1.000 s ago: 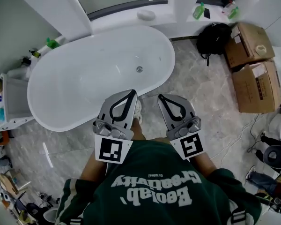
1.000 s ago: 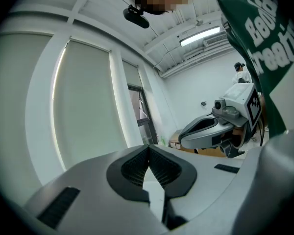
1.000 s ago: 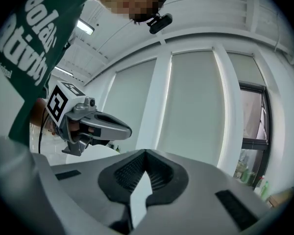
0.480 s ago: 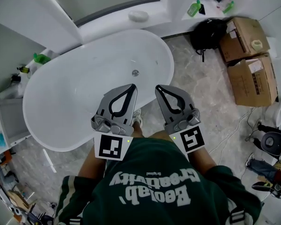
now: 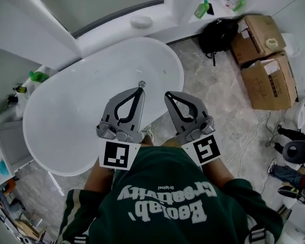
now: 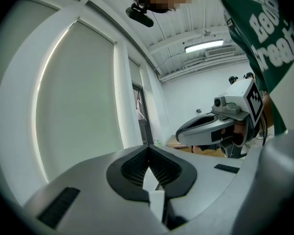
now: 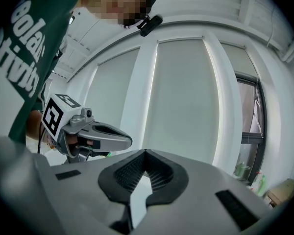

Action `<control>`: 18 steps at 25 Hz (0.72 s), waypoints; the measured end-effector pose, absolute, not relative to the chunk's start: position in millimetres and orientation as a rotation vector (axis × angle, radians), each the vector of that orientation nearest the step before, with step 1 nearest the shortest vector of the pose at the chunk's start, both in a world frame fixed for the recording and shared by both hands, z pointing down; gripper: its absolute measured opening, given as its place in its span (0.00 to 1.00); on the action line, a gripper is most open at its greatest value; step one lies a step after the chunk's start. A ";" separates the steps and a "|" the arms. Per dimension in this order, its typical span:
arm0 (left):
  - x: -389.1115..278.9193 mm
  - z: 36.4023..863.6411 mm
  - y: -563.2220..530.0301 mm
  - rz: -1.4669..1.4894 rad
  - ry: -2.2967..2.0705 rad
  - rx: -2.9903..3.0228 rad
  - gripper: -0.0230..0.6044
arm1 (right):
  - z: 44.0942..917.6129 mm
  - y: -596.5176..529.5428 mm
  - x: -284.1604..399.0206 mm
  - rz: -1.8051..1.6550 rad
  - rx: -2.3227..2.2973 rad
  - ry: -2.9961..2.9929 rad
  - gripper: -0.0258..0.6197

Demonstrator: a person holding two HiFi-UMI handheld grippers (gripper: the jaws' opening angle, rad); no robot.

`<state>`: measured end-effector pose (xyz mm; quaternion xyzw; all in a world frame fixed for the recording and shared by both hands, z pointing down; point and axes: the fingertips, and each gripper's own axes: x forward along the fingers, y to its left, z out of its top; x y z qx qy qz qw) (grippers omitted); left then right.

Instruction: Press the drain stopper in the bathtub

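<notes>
A white oval bathtub [image 5: 66, 136] fills the left of the head view. Its small round metal drain stopper [image 5: 142, 84] sits on the tub floor near the right end. My left gripper [image 5: 141, 89] is held near my chest, and its shut tip lines up just below the stopper in this view; how high above it cannot be told. My right gripper [image 5: 168, 94] is beside it over the tub's rim and the floor, also shut and empty. In the left gripper view the jaws [image 6: 148, 149] meet, and the right gripper [image 6: 210, 126] shows beyond. In the right gripper view the jaws [image 7: 145, 153] meet too.
A black backpack [image 5: 217, 34] and two cardboard boxes [image 5: 267, 80] stand on the marble floor at right. Green bottles [image 5: 202, 9] sit on the ledge behind the tub, beside a white dish [image 5: 141, 21]. A shelf unit [image 5: 5, 146] stands at the tub's left end.
The head view has shifted forward over the tub. The left gripper's tip now lines up with the drain stopper, which earlier lay well beyond it. Both grippers stayed shut.
</notes>
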<state>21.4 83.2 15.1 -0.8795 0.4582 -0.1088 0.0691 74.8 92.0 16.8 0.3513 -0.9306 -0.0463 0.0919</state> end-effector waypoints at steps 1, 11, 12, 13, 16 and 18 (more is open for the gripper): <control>21.4 15.7 80.8 -0.327 1.377 -2.655 0.04 | 16.7 90.4 74.4 -0.133 1.049 -2.762 0.06; 25.5 11.6 65.0 -0.291 1.358 -2.664 0.04 | 15.8 81.0 79.7 -0.150 1.057 -2.730 0.06; 25.0 12.1 63.7 -0.290 1.371 -2.666 0.04 | 15.7 79.6 80.9 -0.150 1.055 -2.727 0.06; 25.0 13.1 62.6 -0.294 1.382 -2.666 0.04 | 15.9 77.9 82.2 -0.148 1.054 -2.727 0.06; 26.0 11.7 61.4 -0.305 1.399 -2.653 0.04 | 15.8 74.4 84.3 -0.146 1.041 -2.735 0.06; 24.2 9.4 58.8 -0.301 1.417 -2.640 0.04 | 15.2 72.0 82.8 -0.148 1.019 -2.745 0.06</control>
